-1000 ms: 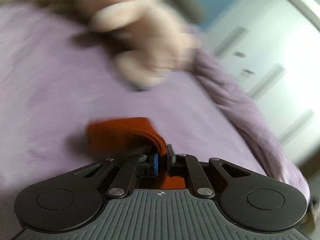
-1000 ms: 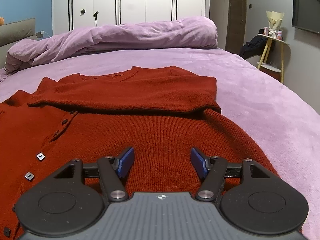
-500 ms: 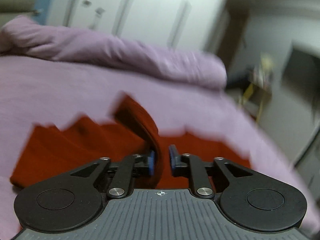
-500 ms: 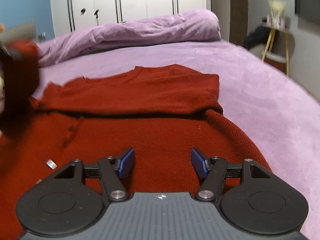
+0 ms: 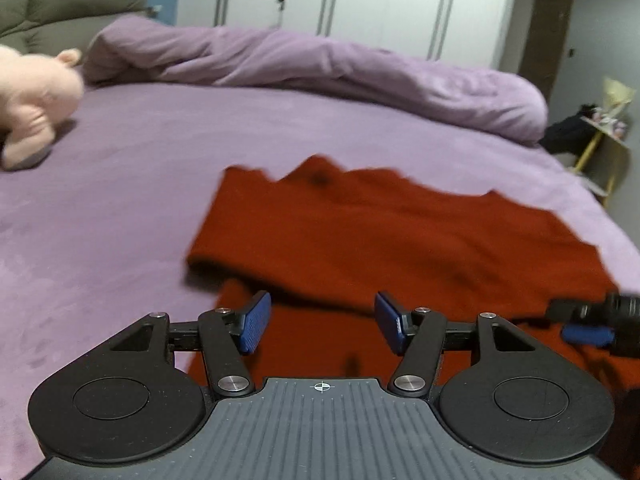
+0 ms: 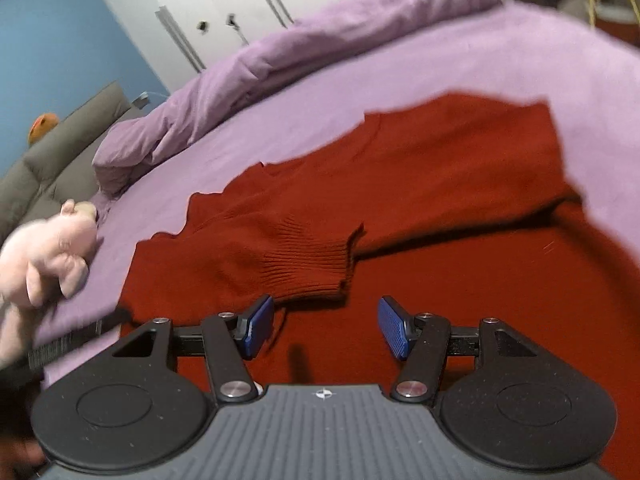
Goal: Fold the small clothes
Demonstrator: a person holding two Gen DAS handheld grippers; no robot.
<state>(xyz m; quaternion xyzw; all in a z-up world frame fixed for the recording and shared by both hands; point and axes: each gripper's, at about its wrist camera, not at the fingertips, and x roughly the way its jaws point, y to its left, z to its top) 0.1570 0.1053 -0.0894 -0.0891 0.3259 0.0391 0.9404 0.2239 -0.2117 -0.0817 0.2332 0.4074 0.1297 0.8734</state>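
The left gripper [image 5: 322, 326] hangs over the red cardigan [image 5: 384, 236], its jaws opening with nothing between the blue pads, only knit below them. The right gripper [image 6: 324, 330] is closing, its pads apart and gripping nothing; just ahead of its left finger lies the cardigan's ribbed cuff [image 6: 308, 268], folded across the body. The cardigan lies on the purple bed [image 5: 120, 184]. Farther off to the left rests a pink plush toy [image 5: 32, 96], and beyond the cardigan a bunched purple duvet [image 5: 320, 68].
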